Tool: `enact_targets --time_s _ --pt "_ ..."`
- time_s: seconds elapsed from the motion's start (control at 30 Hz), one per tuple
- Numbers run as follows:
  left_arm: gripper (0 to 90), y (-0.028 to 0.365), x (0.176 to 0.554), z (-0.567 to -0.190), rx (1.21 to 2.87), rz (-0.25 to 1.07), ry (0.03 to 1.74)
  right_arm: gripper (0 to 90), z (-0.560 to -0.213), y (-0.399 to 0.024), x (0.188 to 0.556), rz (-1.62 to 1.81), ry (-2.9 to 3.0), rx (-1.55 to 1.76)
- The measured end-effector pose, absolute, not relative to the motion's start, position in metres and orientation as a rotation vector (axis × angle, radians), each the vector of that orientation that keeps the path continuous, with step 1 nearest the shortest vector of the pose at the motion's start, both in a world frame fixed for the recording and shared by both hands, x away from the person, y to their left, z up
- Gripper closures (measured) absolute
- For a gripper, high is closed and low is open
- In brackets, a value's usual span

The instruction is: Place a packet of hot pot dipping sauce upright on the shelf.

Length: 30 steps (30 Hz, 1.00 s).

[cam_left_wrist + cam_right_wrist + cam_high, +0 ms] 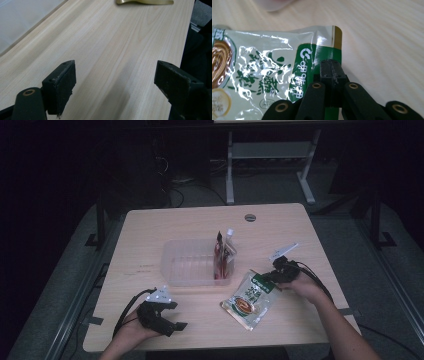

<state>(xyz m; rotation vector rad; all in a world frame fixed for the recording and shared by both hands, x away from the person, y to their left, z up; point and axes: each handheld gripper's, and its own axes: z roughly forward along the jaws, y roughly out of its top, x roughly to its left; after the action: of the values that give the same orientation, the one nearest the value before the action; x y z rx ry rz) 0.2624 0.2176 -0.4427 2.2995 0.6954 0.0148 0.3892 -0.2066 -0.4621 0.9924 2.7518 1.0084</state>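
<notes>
Right gripper view: my right gripper is clenched on the green top edge of the noodle packet, right of the clear tub. My left gripper rests released, near left.

We are in a dim lab or test room: a plain pale wooden table on grey carpet, white metal desk legs behind, loose cables trailing across the floor.
</notes>
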Motion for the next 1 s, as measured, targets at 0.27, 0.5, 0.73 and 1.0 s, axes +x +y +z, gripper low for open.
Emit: enact_targets --time_s 0.27,0.5,0.73,1.0 --pt "17.3 0.215 0.263 -0.442 2.295 0.017 0.688 89.8 -0.462 -0.199 0.371 1.025 2.803 0.913" --pt "17.7 0.203 0.27 -0.439 2.296 0.026 0.64 78.5 -0.453 -0.206 0.361 1.118 2.71 0.985" --pt "17.7 0.174 0.279 -0.435 2.251 0.008 0.614 52.8 -0.443 -0.217 0.348 1.172 2.621 1.072" --pt "17.6 0.133 0.288 -0.437 2.259 0.009 0.588 43.4 -0.441 -0.225 0.338 1.165 2.571 1.11"
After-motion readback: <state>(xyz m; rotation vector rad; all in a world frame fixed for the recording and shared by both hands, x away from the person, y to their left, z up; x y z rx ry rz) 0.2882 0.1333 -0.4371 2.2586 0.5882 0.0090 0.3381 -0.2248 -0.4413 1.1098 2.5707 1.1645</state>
